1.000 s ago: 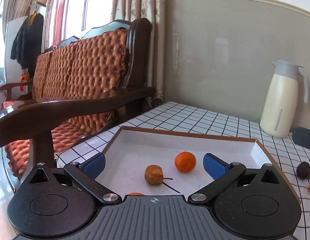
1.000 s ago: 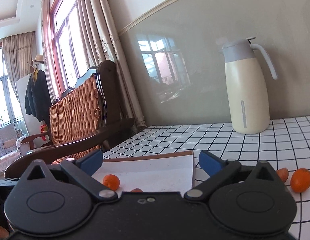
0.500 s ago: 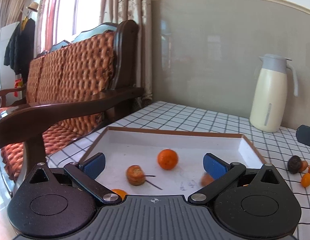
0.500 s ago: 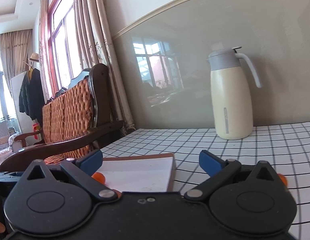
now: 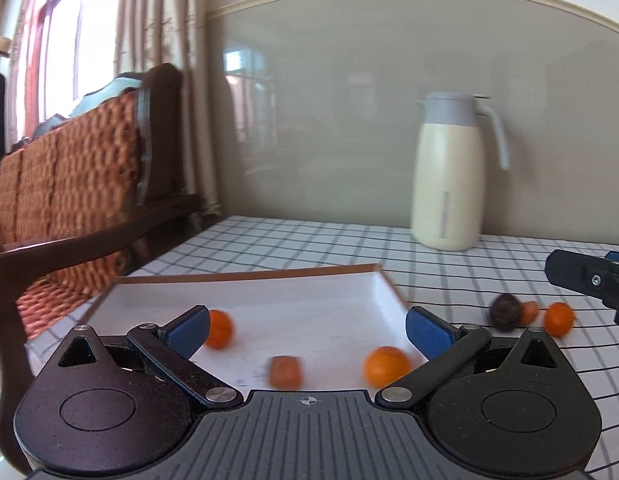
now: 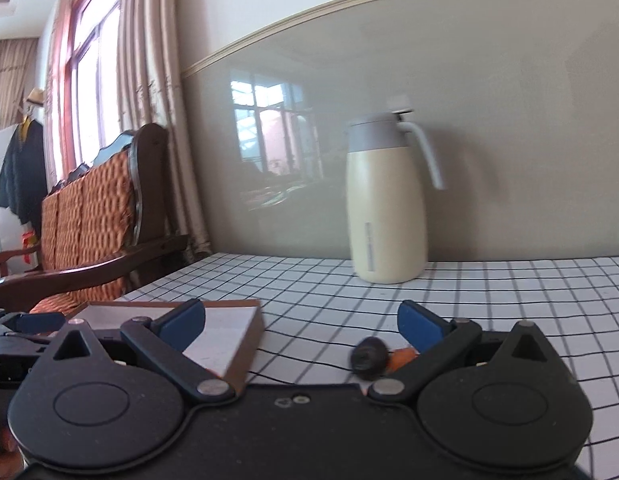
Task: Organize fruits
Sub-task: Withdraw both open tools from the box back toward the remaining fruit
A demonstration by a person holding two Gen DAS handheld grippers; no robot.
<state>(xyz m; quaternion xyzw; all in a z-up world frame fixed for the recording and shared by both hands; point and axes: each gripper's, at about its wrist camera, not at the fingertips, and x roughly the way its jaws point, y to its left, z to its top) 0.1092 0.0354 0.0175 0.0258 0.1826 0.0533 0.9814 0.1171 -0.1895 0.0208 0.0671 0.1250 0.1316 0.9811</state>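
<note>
A white tray with a brown rim point(image 5: 269, 276) lies on the checked tablecloth. In it are an orange point(image 5: 220, 329) at the left, a brown fruit point(image 5: 285, 372) in the middle and another orange point(image 5: 385, 365) at the right. My left gripper point(image 5: 307, 330) is open and empty over the tray's near side. On the cloth to the right lie a dark fruit point(image 5: 505, 312), a small reddish piece point(image 5: 531, 310) and an orange point(image 5: 559, 319). My right gripper point(image 6: 301, 322) is open and empty; the dark fruit point(image 6: 368, 357) lies between its fingers, near the right one. The tray corner point(image 6: 245, 308) shows at its left.
A cream thermos jug point(image 5: 447, 176) stands at the back by the grey wall. A wooden bench with an orange woven cushion point(image 5: 69, 172) stands left of the table. The right gripper's body point(image 5: 585, 280) shows at the right edge of the left wrist view.
Both views have swung to the right. The tray's fruits have slid left in the left wrist view. The loose fruits on the cloth have come between the right gripper's fingers.
</note>
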